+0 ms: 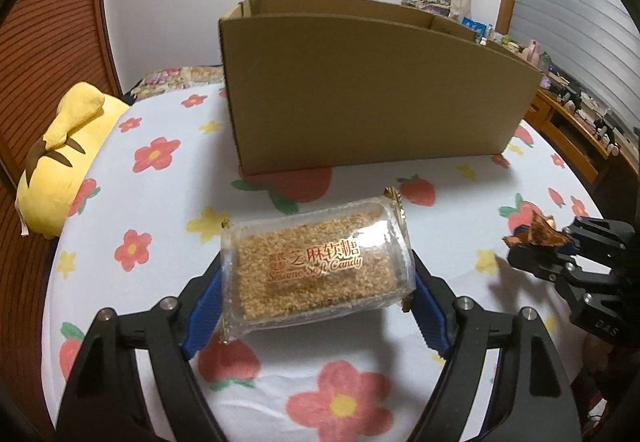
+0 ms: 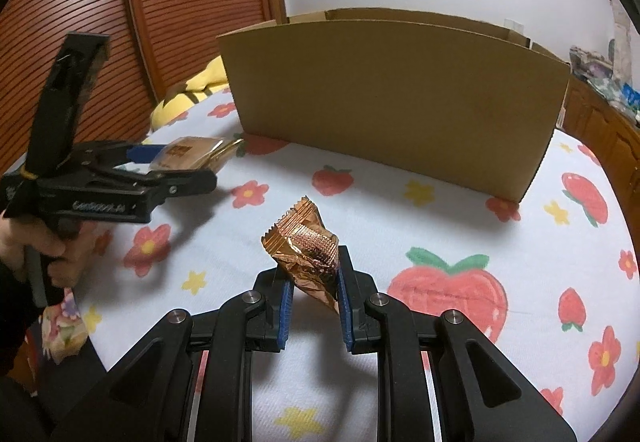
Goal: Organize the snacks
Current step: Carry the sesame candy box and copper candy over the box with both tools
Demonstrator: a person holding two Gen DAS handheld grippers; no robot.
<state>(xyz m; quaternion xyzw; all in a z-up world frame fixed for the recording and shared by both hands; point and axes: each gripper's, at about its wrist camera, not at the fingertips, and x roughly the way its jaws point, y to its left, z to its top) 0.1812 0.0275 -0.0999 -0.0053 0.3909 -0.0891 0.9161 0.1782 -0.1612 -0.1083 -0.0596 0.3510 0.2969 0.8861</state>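
Your left gripper (image 1: 316, 306) is clamped across the sesame candy pack (image 1: 316, 274), holding it clear of the bedsheet (image 1: 400, 382) for transfer to the cardboard box (image 1: 376, 97) just beyond. Your right gripper (image 2: 313, 306) is closed on the copper foil wrapper (image 2: 308, 254), which stands up between its pads.

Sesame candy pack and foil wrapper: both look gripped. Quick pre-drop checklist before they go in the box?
1. Left gripper shut on the sesame candy pack, pads on both ends: ok.
2. Pack lifted off the bedsheet: ok, seen from the right wrist view.
3. Right gripper pinching the copper foil wrapper: ok.
4. Cardboard box upright, top open: ok.
5. Free space inside the box: cannot tell, its near wall hides the interior.
6. Grippers apart from each other: ok.
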